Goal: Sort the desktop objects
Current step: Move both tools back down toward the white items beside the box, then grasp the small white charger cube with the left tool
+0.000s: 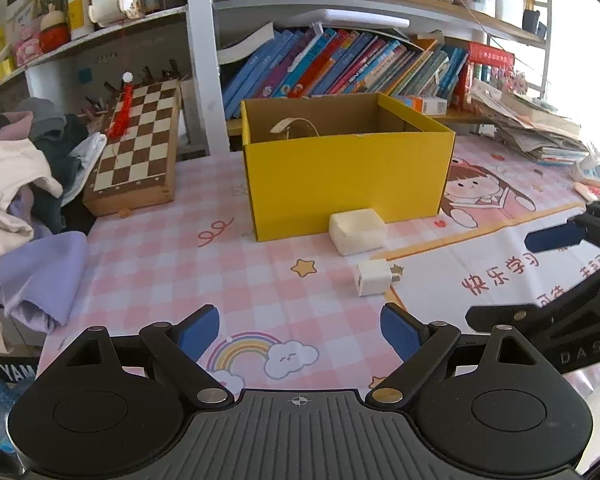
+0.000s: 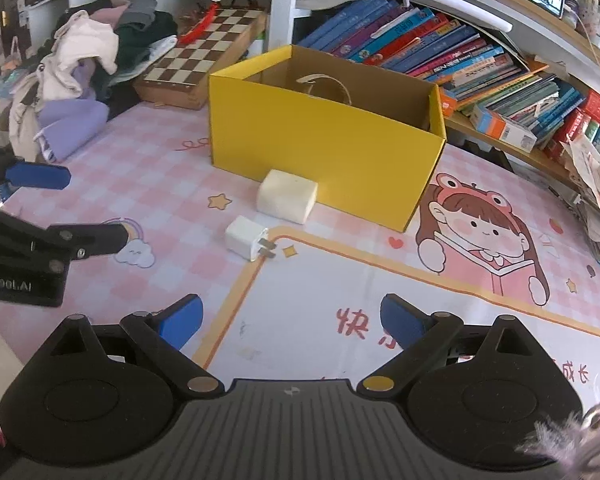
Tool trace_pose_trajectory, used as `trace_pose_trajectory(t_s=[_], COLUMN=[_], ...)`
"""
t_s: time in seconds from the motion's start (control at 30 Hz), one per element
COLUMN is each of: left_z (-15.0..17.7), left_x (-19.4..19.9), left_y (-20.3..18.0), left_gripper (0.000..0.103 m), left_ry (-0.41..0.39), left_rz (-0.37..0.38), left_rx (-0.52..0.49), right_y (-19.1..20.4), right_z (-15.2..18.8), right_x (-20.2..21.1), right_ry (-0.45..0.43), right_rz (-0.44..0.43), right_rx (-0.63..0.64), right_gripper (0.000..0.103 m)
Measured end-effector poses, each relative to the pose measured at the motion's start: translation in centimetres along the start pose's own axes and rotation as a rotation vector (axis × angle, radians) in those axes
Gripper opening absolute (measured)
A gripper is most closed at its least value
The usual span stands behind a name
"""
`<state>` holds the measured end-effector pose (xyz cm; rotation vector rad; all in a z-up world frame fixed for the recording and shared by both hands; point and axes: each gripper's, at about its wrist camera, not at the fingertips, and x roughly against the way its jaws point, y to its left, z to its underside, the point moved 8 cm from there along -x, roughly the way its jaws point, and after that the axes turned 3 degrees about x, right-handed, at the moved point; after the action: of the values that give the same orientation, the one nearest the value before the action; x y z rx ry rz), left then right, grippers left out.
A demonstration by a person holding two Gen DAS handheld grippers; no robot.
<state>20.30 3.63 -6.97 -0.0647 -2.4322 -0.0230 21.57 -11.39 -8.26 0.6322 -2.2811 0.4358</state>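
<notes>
Blue pads tip both tools. Left hand-held gripper (image 1: pixel 300 332): jaws spread wide, nothing between them, hovering over the pink-checked mat (image 1: pixel 172 264) that covers the counter. Right hand-held gripper (image 2: pixel 291 322): jaws equally wide apart, empty, held above the mat's white panel with red characters (image 2: pixel 352 320). Each tool shows in the other's view, the right one at the right edge of the left wrist view, the left one at the left edge of the right wrist view.

Just ahead of both: white charger plug (image 1: pixel 374 278), lying on its side on the mat, metal prongs pointing right. Lies ahead and slightly right of the left tool; ahead and left of the right tool.

A little farther: cream rectangular block (image 1: pixel 358 230), resting on the mat, against or just beside the front wall of the box. Near the plug but apart from it.

Behind that: yellow cardboard box (image 1: pixel 344 176), open top, brown inside. A curved pale strap (image 1: pixel 294 126) shows inside near the back wall; what it belongs to cannot be told.

Left of box: wooden chessboard case (image 1: pixel 136 148) leaning back, a red tassel (image 1: pixel 120 116) hanging over it. Farther left, a heap of clothes (image 1: pixel 24 184), white, dark and lilac.

Behind box: shelf with a row of slanting books (image 1: pixel 340 64). Loose stack of papers and books (image 1: pixel 532 128) at right. Cartoon girl print (image 2: pixel 488 240) on the mat right of the box.
</notes>
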Motion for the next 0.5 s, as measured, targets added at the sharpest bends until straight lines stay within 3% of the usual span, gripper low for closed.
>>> trace_pose_trajectory(t_s=[0.5], left_z=[-0.6], left_x=[-2.8], left_y=[-2.9], left_gripper=[0.089], left_ry=[0.022], left_rz=[0.043], left_rx=[-0.095], right_y=[-2.9], right_z=[-2.2], right_x=[-1.9], right_ry=[-0.021], right_rz=[0.015], right_rx=[-0.046], right_gripper=[0.096])
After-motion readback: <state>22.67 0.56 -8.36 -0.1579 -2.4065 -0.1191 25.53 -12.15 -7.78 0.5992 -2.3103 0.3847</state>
